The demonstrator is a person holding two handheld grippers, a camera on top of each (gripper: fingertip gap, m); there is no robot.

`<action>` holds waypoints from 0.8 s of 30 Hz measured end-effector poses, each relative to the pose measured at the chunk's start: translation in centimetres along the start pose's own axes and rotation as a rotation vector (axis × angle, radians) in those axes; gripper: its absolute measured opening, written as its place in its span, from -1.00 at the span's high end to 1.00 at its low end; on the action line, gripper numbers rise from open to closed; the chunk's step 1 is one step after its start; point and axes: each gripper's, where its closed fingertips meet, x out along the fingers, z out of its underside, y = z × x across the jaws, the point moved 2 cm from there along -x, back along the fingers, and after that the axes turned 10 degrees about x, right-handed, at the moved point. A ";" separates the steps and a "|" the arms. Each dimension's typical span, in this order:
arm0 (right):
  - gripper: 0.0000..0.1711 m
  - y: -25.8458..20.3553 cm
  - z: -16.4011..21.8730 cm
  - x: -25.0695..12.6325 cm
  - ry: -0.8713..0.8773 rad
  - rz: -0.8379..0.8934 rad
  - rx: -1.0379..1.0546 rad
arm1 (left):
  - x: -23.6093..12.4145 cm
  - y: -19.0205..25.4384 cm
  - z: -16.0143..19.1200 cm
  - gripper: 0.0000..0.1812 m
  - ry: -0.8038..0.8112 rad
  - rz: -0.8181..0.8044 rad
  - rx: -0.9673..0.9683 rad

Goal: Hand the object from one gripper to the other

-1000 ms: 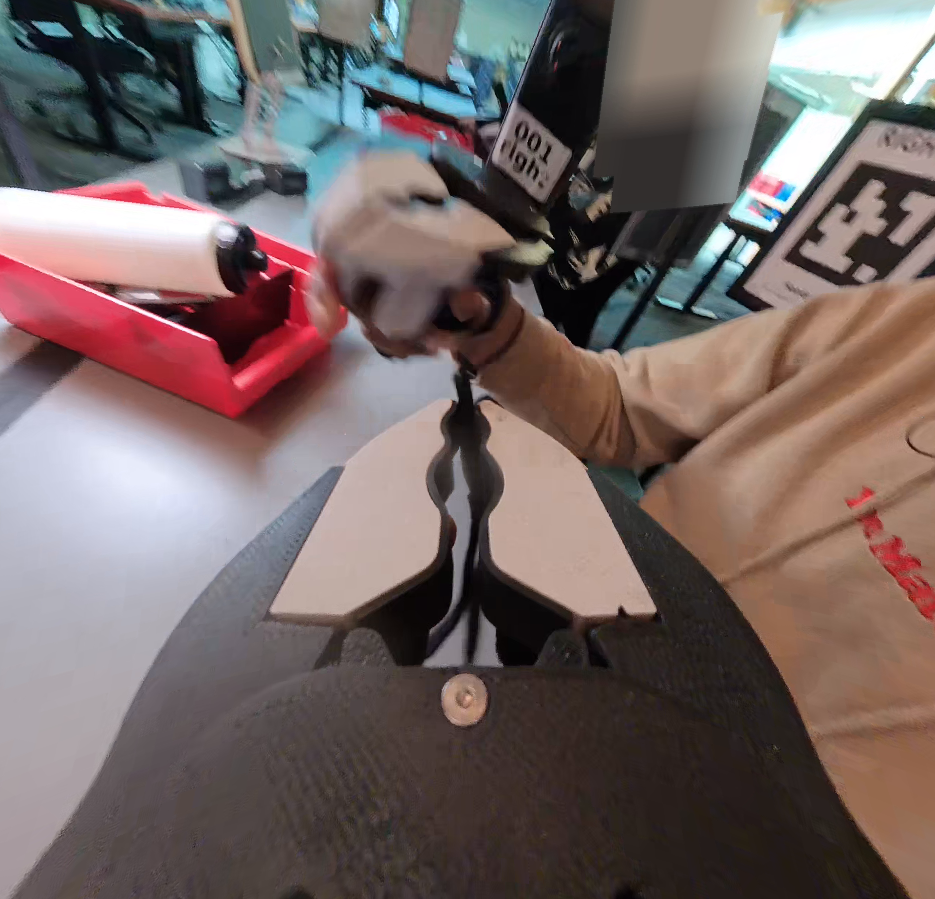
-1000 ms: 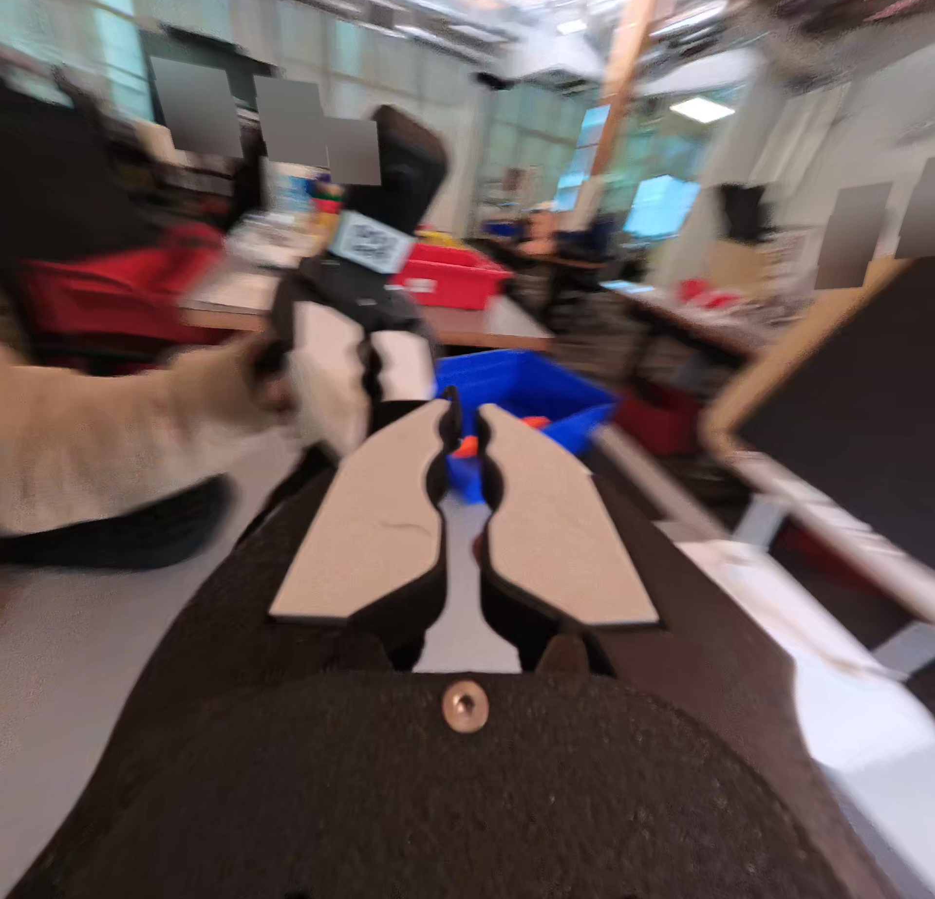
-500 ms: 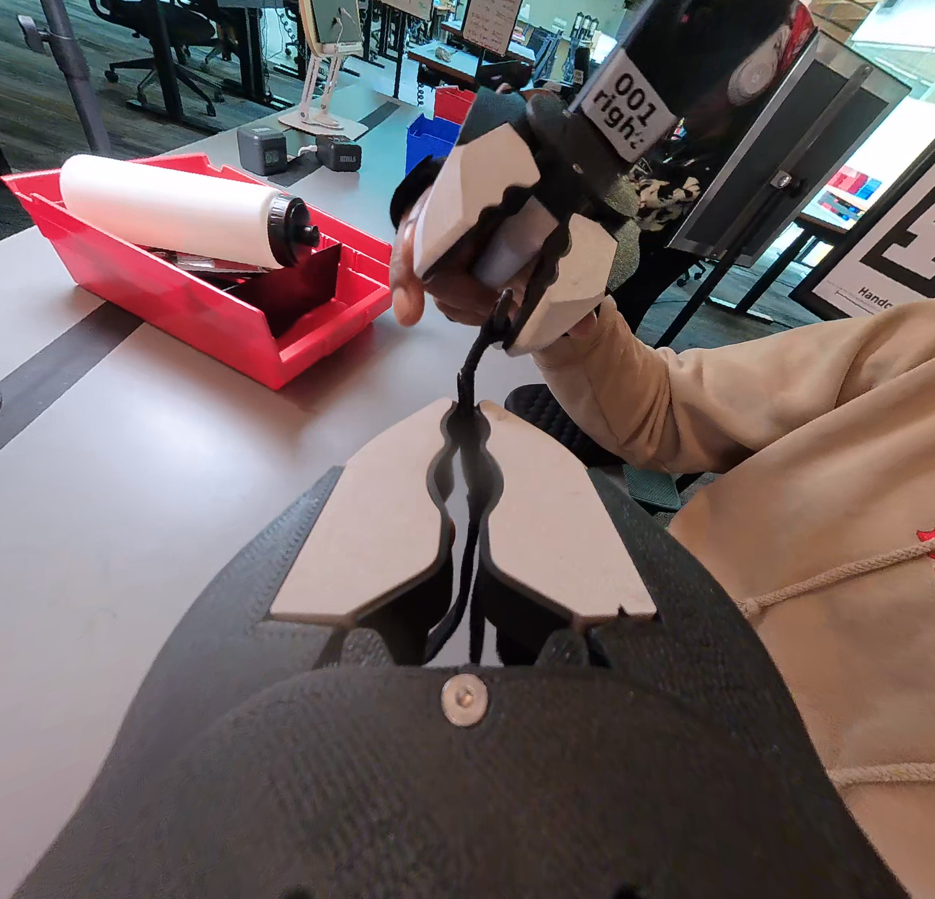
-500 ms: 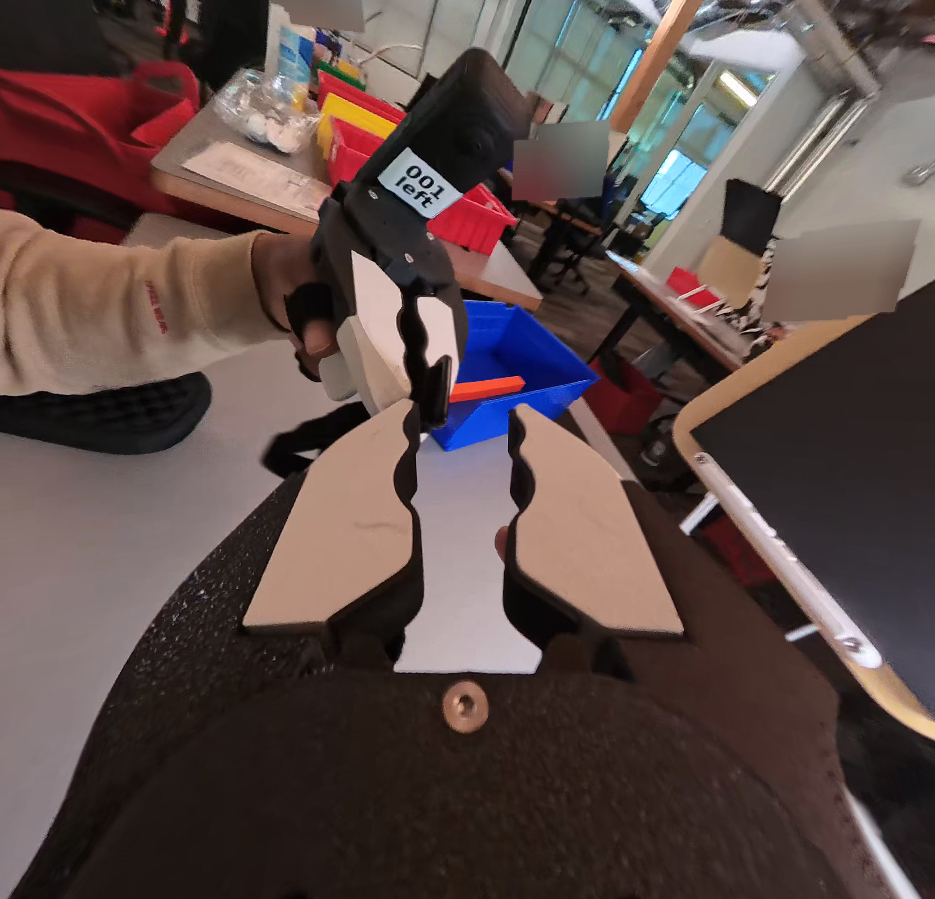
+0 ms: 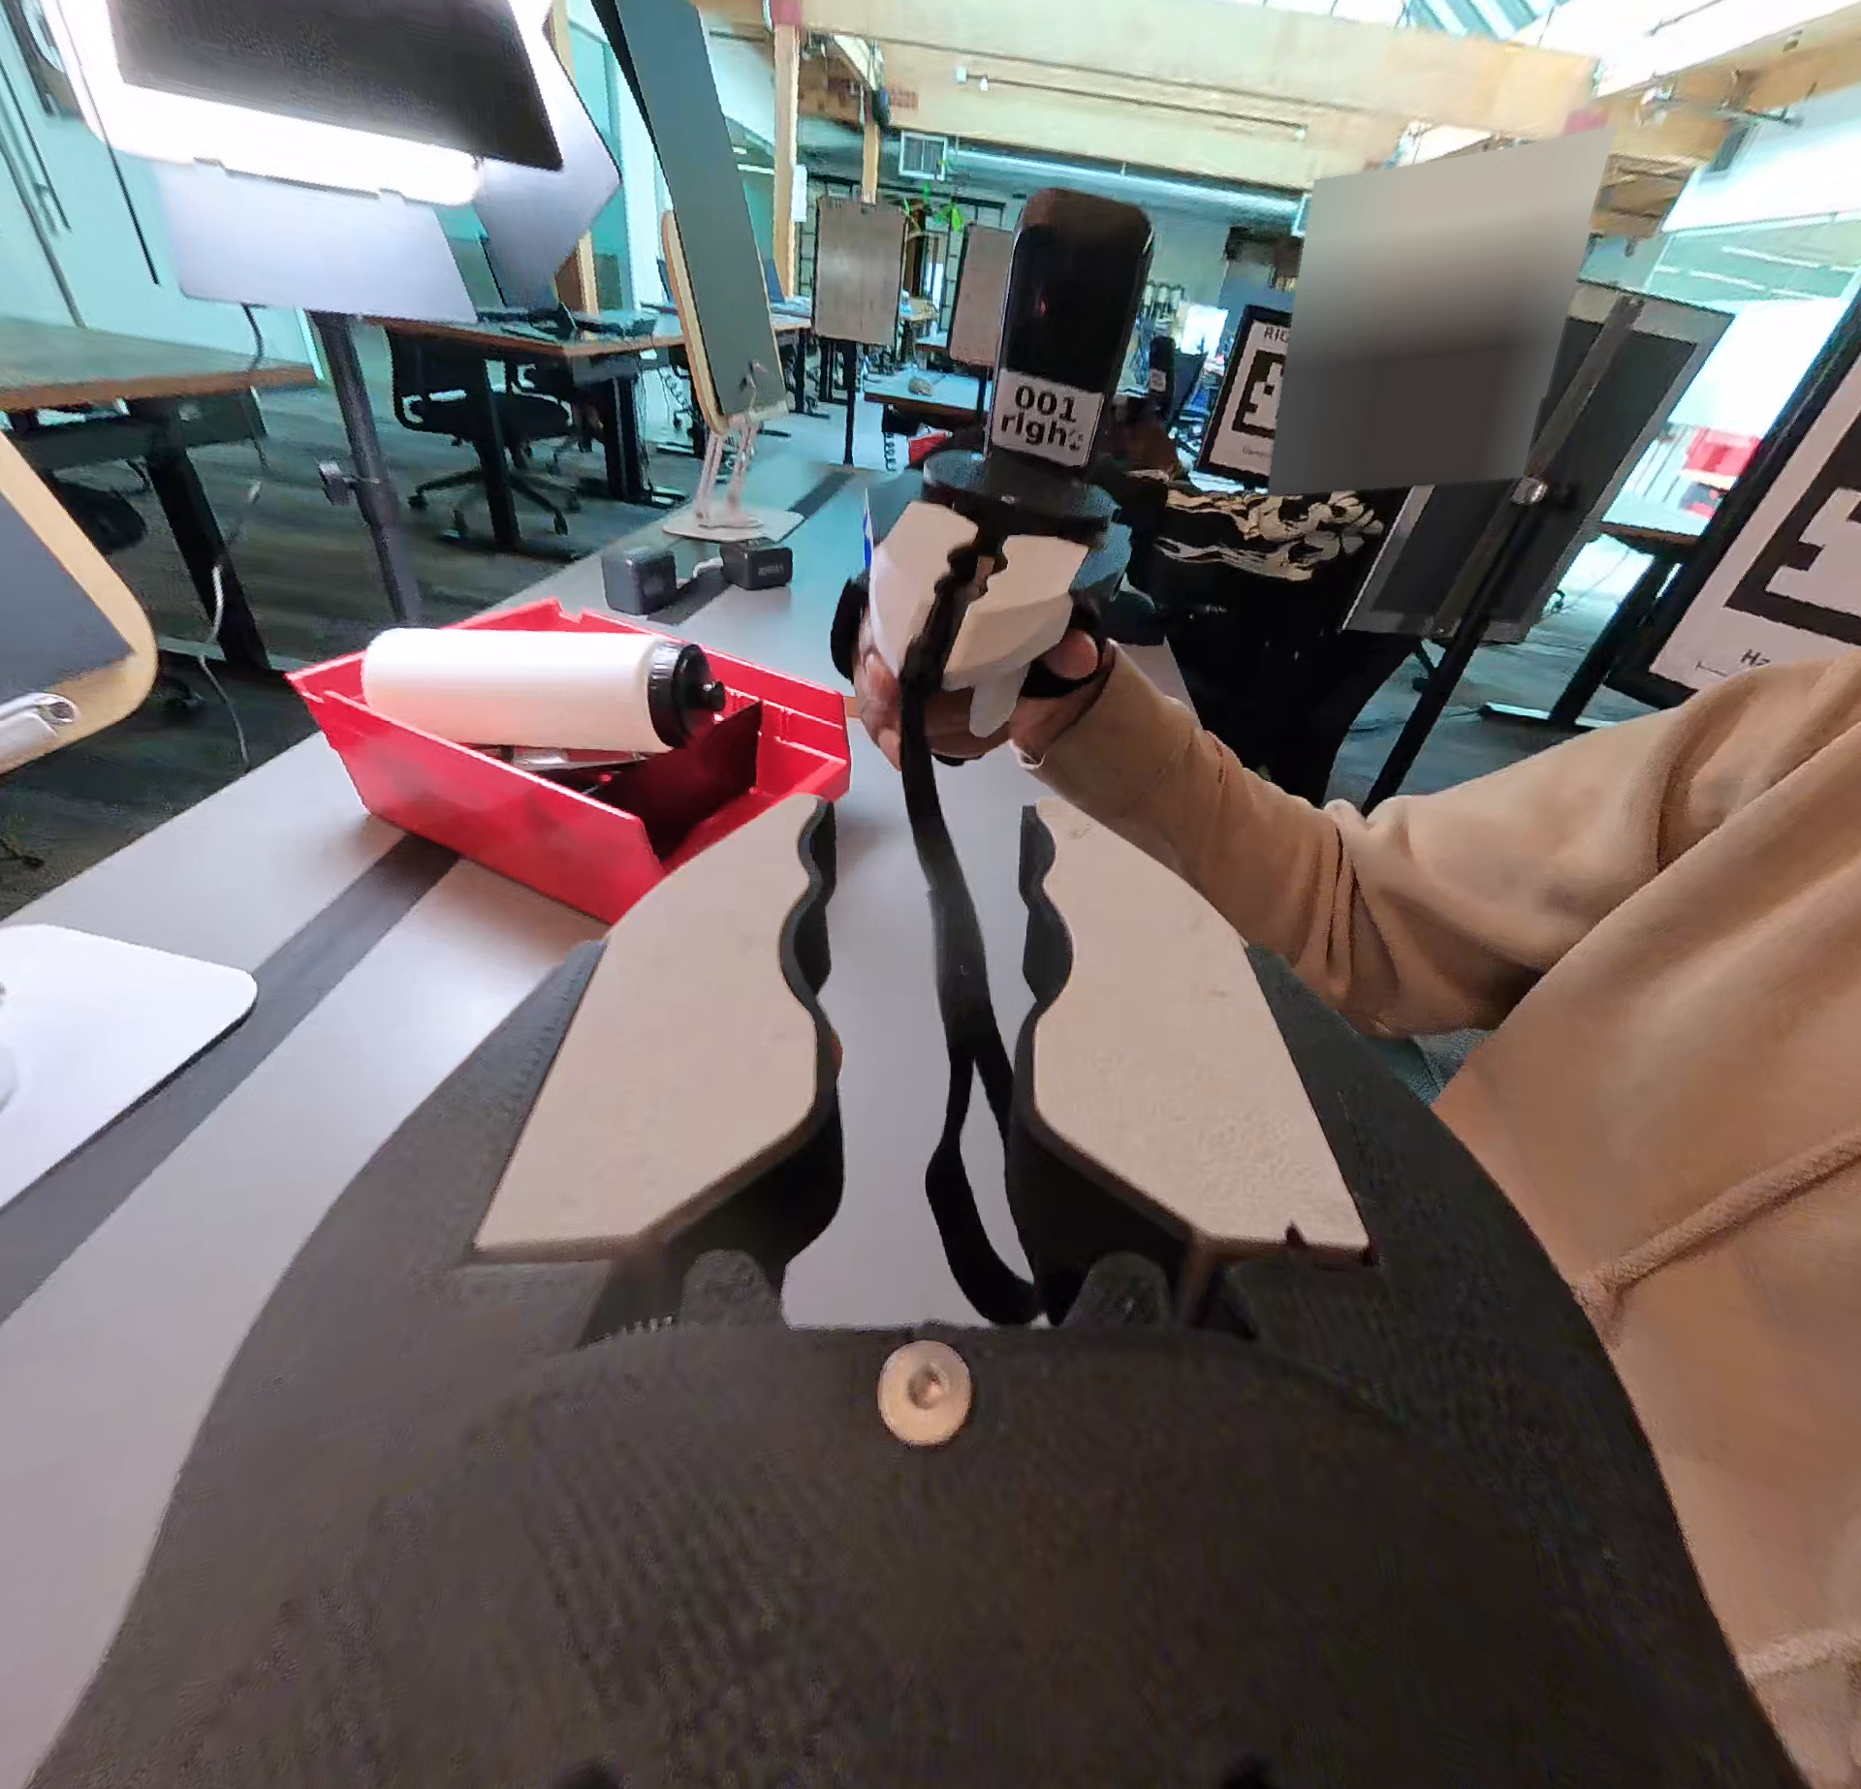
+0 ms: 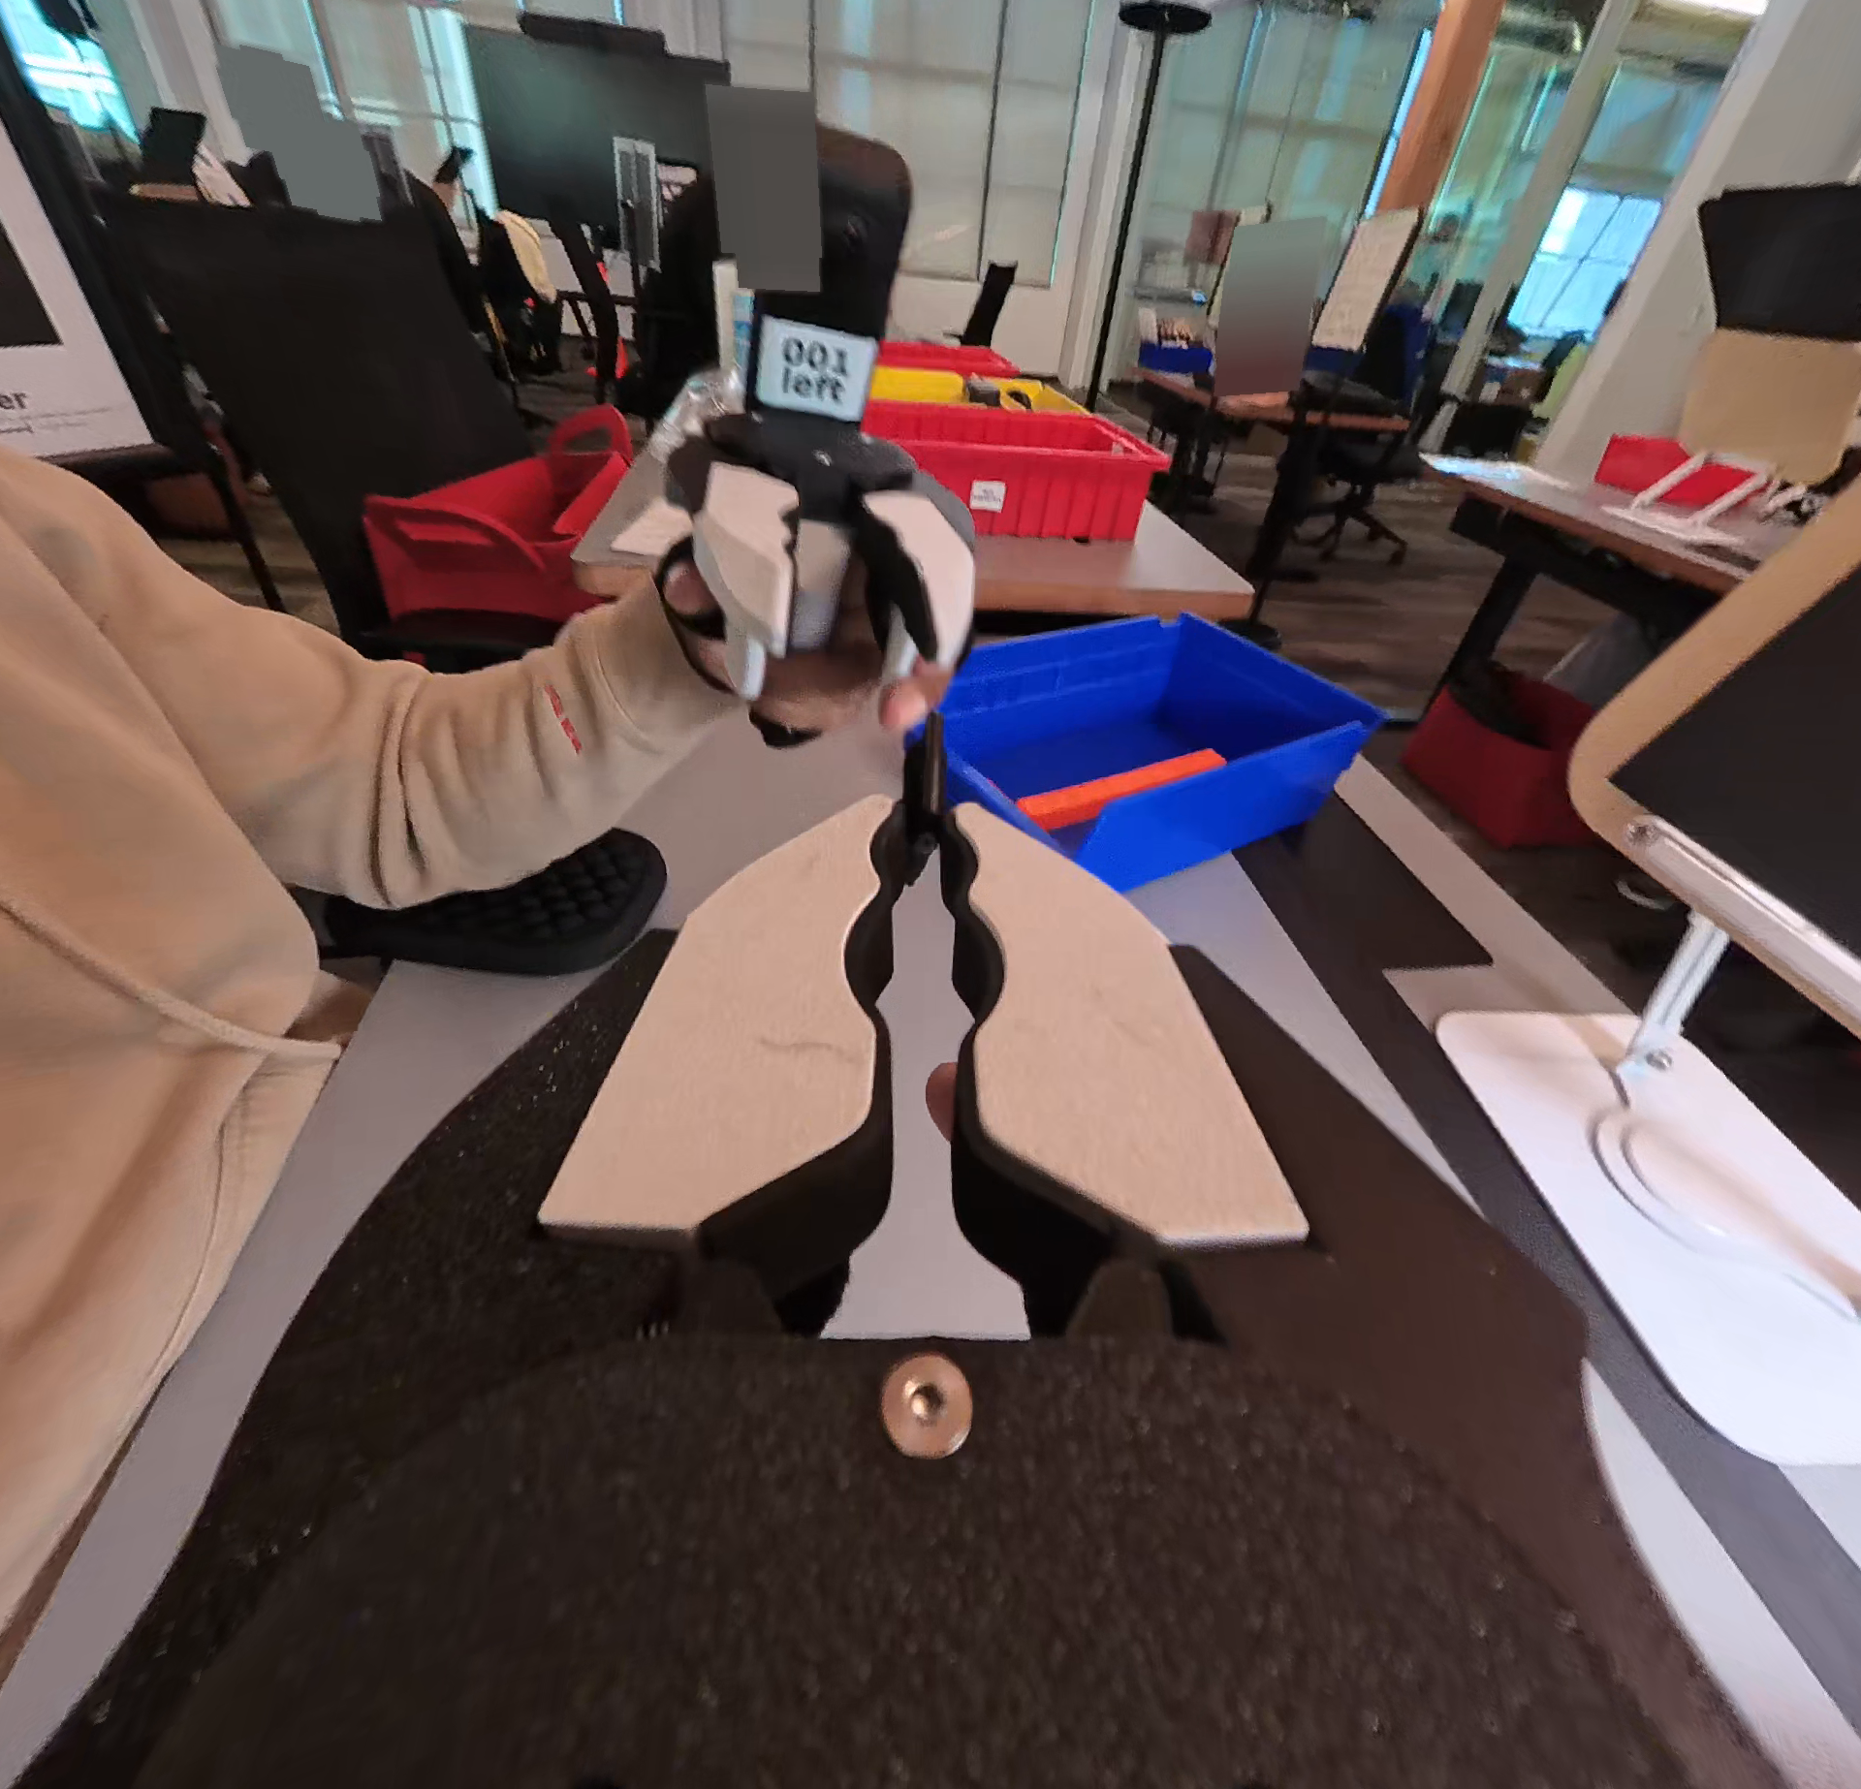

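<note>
Red bin (image 5: 524, 814) with a white bottle (image 5: 524, 678) at middle left, my left gripper (image 5: 926, 824) spread open around the black strap (image 5: 952, 945) at centre, untouched, my right gripper (image 6: 921, 819) pinching the strap's top end, blue bin (image 6: 1259, 734) at right.

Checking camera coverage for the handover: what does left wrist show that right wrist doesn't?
Left wrist only: red bin with a white bottle; the black strap hanging as a long loop. Right wrist only: blue bin with an orange block. Both: right gripper shut on the strap, left gripper with jaws open, grey table.
</note>
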 end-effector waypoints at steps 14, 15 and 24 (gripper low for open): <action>0.93 -1.9 3.1 3.9 -0.143 -0.115 0.000 | 3.2 1.3 2.6 0.96 -0.080 0.093 -0.034; 0.93 -1.9 3.2 4.0 -0.142 -0.114 -0.005 | 3.2 1.3 2.6 0.96 -0.079 0.098 -0.031; 0.63 -1.8 2.9 6.1 0.008 -0.150 0.060 | 2.0 0.6 0.4 0.97 0.048 0.048 -0.022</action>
